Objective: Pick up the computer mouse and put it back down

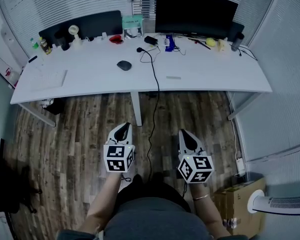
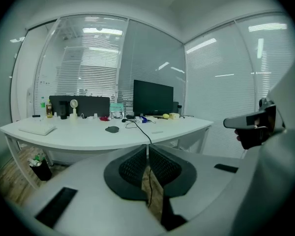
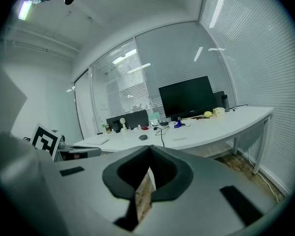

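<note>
Your left gripper (image 1: 123,127) and right gripper (image 1: 187,134) are both clenched empty, well back from the dark oval computer mouse (image 1: 124,65) on the white desk (image 1: 205,76).

The computer mouse (image 1: 124,65) is coloured dark grey, the counter (image 1: 215,79) white, the monitor (image 1: 195,11) black; the floor (image 1: 75,134) is patterned in brown wood grain.

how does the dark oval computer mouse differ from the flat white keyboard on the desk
The dark oval computer mouse is small and rounded; the flat white keyboard is wide and rectangular. The mouse stands out on the white desk; the keyboard nearly blends in. Both lie on it.
</note>
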`<act>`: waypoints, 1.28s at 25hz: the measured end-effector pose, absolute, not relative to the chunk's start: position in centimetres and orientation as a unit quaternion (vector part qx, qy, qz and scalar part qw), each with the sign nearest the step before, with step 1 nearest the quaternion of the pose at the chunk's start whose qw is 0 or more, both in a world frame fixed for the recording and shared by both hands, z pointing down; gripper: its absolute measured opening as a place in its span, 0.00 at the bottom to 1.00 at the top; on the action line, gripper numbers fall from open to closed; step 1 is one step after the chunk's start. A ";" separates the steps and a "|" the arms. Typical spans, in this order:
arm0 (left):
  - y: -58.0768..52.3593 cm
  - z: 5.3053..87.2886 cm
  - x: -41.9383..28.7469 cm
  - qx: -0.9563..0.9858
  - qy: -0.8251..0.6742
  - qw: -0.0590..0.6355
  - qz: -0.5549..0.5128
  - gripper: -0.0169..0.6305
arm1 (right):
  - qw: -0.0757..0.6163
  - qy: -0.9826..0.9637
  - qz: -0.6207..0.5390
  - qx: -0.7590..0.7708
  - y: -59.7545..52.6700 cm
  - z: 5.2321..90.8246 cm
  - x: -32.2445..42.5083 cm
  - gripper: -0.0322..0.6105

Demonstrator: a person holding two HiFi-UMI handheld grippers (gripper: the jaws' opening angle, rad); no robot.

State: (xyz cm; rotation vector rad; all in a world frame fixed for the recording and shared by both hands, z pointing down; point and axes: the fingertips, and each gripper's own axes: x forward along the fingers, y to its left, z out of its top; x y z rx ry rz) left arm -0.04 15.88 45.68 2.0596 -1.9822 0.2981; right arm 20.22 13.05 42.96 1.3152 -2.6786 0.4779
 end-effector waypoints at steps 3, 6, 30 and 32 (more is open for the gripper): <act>15.6 45.9 0.1 0.707 -0.686 0.136 0.106 0.07 | 0.062 -0.885 0.161 0.432 12.4 43.1 20.4 0.05; 15.2 46.1 0.0 0.700 -0.692 0.138 0.109 0.07 | 0.064 -0.888 0.160 0.426 11.6 43.0 20.5 0.05; 10.8 46.5 -0.9 0.676 -0.714 0.139 0.117 0.07 | 0.083 -0.927 0.152 0.331 6.8 43.6 16.6 0.29; 9.7 46.8 -1.9 0.678 -0.712 0.143 0.117 0.07 | 0.087 -0.928 0.154 0.327 5.8 43.9 15.4 0.31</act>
